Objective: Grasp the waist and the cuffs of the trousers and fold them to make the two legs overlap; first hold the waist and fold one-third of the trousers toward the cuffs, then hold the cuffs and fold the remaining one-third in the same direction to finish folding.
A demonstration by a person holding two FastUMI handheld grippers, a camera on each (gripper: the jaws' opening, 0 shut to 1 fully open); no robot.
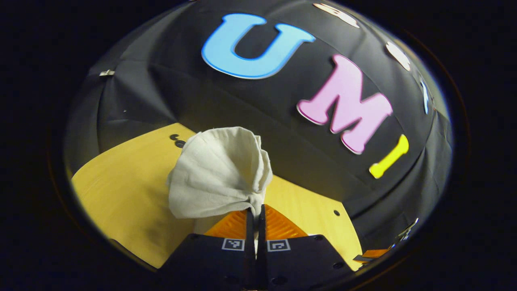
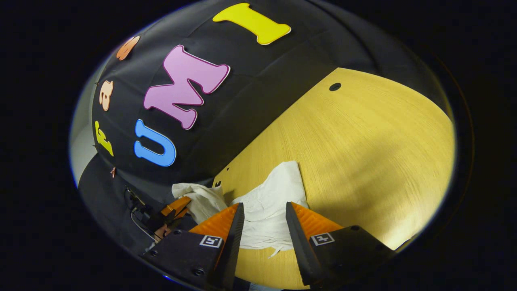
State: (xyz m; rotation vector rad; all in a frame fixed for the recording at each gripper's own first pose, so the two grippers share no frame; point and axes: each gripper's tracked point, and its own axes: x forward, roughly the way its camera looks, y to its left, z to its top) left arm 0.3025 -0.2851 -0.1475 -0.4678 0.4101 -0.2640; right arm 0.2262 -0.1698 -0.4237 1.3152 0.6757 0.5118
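Observation:
The trousers (image 1: 218, 173) are off-white cloth. In the left gripper view a bunched end of them stands up from my left gripper (image 1: 255, 210), whose fingers are shut on the fabric above the yellow wooden table (image 1: 121, 190). In the right gripper view the trousers (image 2: 278, 186) lie crumpled on the table (image 2: 363, 141). My right gripper (image 2: 264, 206) hangs open just over their near end, with cloth showing between the fingers but not pinched. At the lower left of that view the left gripper (image 2: 173, 208) holds up the other part of the cloth.
The black booth wall rises right behind the table's far edge. Small round holes (image 2: 335, 86) mark the tabletop near that edge. A wide stretch of bare wood lies to the right of the trousers in the right gripper view.

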